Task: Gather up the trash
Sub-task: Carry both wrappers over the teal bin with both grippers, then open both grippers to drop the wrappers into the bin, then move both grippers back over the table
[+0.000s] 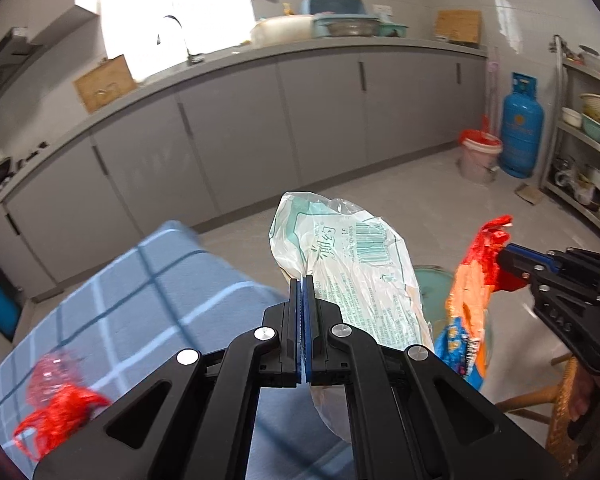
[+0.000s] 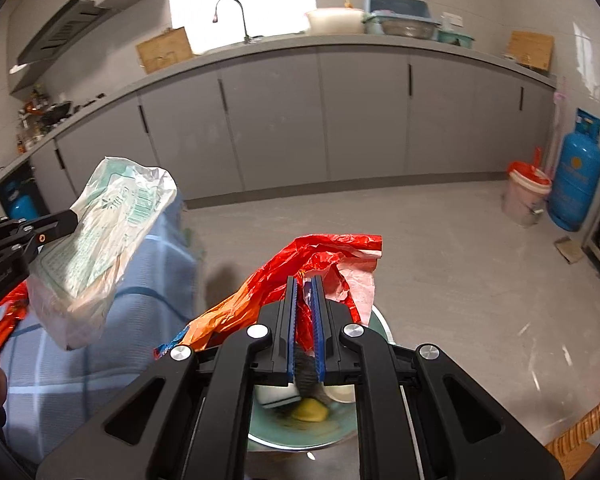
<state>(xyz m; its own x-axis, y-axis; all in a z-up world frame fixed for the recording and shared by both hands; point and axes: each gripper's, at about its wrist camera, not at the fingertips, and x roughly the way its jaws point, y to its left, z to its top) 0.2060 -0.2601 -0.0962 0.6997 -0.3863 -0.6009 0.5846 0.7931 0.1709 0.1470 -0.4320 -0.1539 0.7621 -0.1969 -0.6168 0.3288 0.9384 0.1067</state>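
My left gripper (image 1: 302, 280) is shut on a crumpled clear wrapper with green print (image 1: 348, 256), held up over the edge of a blue checked tablecloth (image 1: 148, 296). The same wrapper (image 2: 108, 240) shows at the left of the right wrist view. My right gripper (image 2: 305, 280) is shut on a red and orange snack bag (image 2: 300, 264), which hangs above a green basin (image 2: 300, 436) holding scraps. In the left wrist view that bag (image 1: 476, 280) and the right gripper (image 1: 508, 260) sit at the right. More red wrappers (image 1: 56, 408) lie on the cloth.
Grey cabinets (image 2: 300, 120) line the far wall under a counter with a sink tap (image 2: 232, 12). A pink bucket with a red liner (image 2: 526, 192) and a blue gas cylinder (image 2: 576, 172) stand at the right. A metal shelf rack (image 1: 588, 140) and a wicker stool (image 1: 560, 412) are nearby.
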